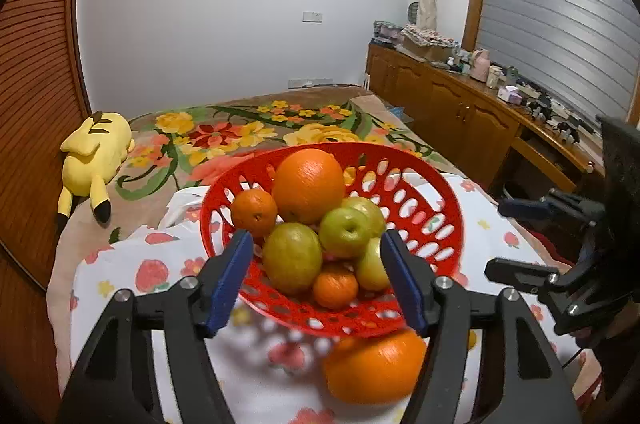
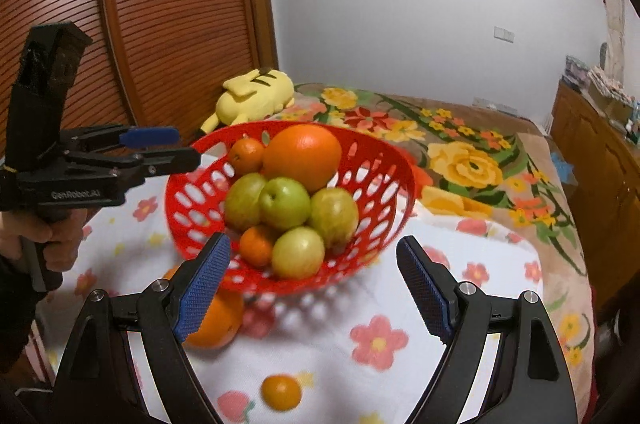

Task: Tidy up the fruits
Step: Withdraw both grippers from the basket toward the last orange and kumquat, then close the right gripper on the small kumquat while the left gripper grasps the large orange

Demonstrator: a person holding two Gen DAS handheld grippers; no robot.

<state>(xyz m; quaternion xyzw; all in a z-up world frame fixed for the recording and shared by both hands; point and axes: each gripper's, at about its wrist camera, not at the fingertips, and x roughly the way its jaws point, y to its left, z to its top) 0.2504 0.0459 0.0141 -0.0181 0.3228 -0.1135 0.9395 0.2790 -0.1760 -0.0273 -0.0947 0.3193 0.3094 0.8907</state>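
A red perforated basket point(image 1: 224, 179) point(image 2: 173, 199) stands on a white flowered cloth point(image 2: 376, 340). It holds a large orange point(image 1: 309, 183), two mandarins and several green fruits point(image 1: 292, 256). A second large orange point(image 1: 374, 368) point(image 2: 218, 320) lies on the cloth against the basket's near side. One small mandarin point(image 2: 281, 391) lies loose on the cloth closer to me. My left gripper point(image 1: 314, 238) point(image 2: 160, 143) hovers in front of the basket, open and holding nothing. My right gripper point(image 2: 313, 240) point(image 1: 504, 240) is also open and empty, just before the basket's front rim.
A yellow plush toy point(image 1: 94, 159) point(image 2: 252, 95) lies on the flowered bedspread point(image 1: 240, 131) behind the basket. A slatted wooden door point(image 2: 160, 3) stands at the left. A cluttered wooden cabinet point(image 1: 460, 103) runs along the right. A hand point(image 2: 52, 236) holds the left gripper's grip.
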